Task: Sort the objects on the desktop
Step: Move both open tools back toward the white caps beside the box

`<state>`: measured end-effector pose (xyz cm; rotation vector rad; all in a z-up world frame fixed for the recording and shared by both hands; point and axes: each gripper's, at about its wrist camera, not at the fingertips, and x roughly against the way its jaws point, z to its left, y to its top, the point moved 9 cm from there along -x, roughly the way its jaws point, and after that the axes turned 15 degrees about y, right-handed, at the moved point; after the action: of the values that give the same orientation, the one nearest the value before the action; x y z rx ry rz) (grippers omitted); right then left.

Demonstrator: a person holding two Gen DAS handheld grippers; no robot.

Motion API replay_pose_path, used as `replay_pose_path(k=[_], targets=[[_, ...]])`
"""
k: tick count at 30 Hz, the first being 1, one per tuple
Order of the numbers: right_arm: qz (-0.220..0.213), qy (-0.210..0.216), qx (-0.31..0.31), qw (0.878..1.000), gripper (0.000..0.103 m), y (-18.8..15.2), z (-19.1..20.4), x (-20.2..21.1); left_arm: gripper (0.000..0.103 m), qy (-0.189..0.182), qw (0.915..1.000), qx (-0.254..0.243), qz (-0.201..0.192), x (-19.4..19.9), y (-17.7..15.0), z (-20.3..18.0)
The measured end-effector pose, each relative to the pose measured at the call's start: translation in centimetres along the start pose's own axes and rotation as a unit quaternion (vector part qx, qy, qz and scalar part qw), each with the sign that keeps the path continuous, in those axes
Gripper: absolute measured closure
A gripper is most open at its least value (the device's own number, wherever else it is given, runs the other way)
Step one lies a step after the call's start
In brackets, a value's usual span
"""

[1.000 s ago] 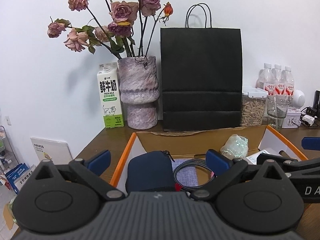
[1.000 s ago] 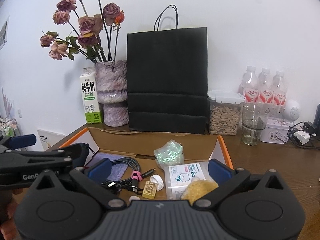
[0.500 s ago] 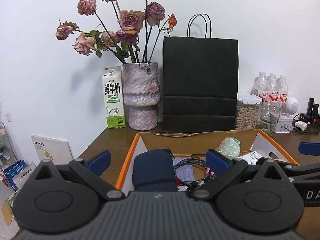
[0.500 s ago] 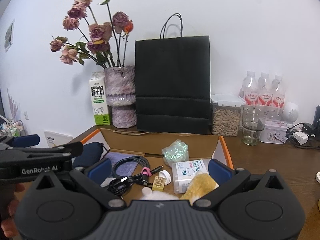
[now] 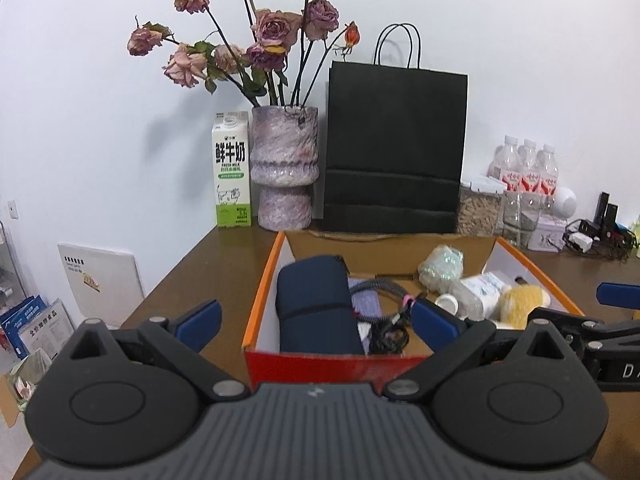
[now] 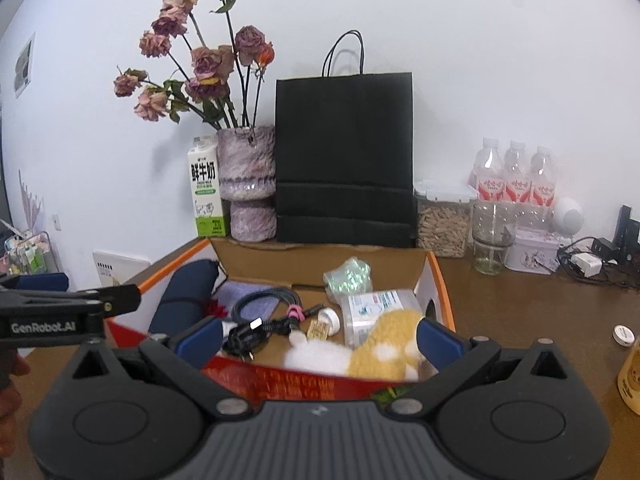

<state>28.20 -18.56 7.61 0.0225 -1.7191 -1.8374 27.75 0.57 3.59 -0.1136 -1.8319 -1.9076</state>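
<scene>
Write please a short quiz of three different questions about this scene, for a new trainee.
1. True or false: the left gripper holds the dark blue pouch.
2. What lies in the box nearest the right gripper? A) the plush toy B) the milk carton C) the glass jar
3. Fill in: behind the box stands a black paper ____.

Key: 1 false, both jaws stand open and empty; 2 A; 3 bag.
</scene>
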Motion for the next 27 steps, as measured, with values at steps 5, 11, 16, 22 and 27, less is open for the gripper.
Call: replay_pose_path(k=[5,11,16,22,27], targets=[[0.017,0.001,-0.002,1.000,0.000,-1.9,0.1,0.7,0.000,-0.007,0.9998,-0.010,0.018,0.5,-1.9,0.5],[0.044,-0.001,-0.006,0.999,0.000,-4.5,0.1,1.1,0.000,-0.011,0.9987,-0.030,0.041,0.6,-4.7,0.8],[0.066,0.002,-0.011,0.998,0.000,-6.7,0.2,1.4,0.000,-0.020,0.9965,-0.041,0.070,0.3,-7.0,1.2],[0.090,0.002,-0.015,0.996,0.000,-8.8,0.3,1.7,0.000,-0.026,0.9944,-0.053,0.088,0.2,-8.8,1.3],[0.103,0.007,-0.018,0.995,0.000,-10.0,0.7,2.0,0.000,-0.029,0.9934,-0.057,0.096,0.4,-9.4,1.4]])
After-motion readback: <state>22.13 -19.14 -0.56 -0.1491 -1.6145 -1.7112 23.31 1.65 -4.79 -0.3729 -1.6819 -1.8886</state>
